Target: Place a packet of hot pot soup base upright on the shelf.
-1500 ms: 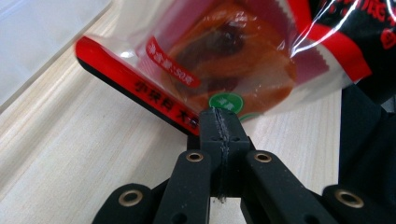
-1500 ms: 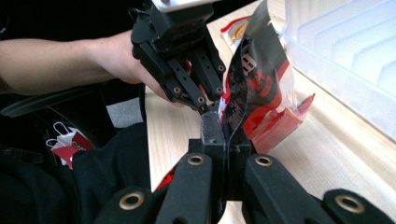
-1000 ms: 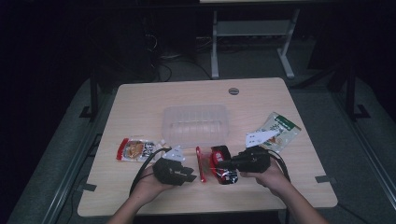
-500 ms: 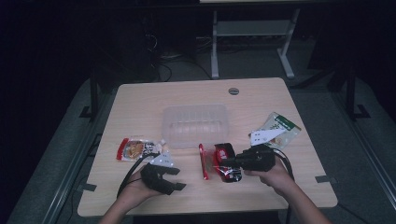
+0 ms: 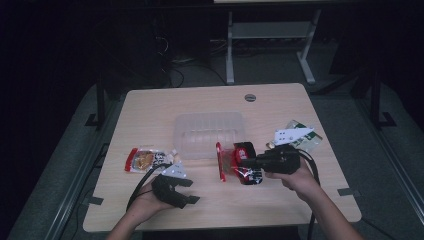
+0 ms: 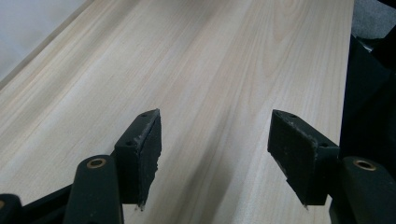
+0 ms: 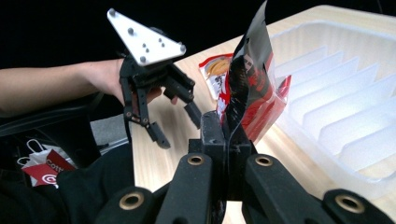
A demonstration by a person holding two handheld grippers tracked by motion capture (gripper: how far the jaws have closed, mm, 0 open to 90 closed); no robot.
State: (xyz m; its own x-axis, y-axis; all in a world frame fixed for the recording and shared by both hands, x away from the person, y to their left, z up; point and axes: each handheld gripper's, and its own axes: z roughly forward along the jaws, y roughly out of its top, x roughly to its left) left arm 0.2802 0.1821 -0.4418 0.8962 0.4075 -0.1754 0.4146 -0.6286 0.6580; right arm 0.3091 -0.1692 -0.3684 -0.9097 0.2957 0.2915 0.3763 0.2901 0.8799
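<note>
**Right fingers pinch a red and black packet beside the tray; left fingers spread over bare bench**

The pale wood bench (image 5: 150, 105) carries everything. A clear plastic tray (image 5: 210, 134) with ribbed dividers sits just beyond the right gripper's fingers; in the right gripper view its ribbed floor lies close to the right of them.

The red and black packet (image 7: 250, 84) is the thing in play. The right gripper (image 7: 227, 135) has its fingers pressed together on the packet's lower edge, so the packet stands up from the fingertips, crinkled and glossy. It bears white print, too small and creased to read. In the high view the packet (image 5: 240, 162) lies just ahead of the right gripper (image 5: 245, 162), next to the tray's near corner.

The right hand (image 5: 295, 177) comes in from the bottom right with the forearm angled toward the bench's middle, the gripper pointing left.

The left gripper (image 5: 190, 192) is held low near the bench's front edge, pointing right, the left hand (image 5: 145, 202) behind it. Its fingers (image 6: 140, 149) stand well apart over bare wood.

A red-edged snack packet (image 5: 145, 159) lies beyond the left fingers; a green and white packet (image 5: 302, 137) lies behind the right gripper. Their labels cannot be read.

On a small red and white bag (image 7: 44, 170) below the bench, part of a word, "COT", shows.
</note>
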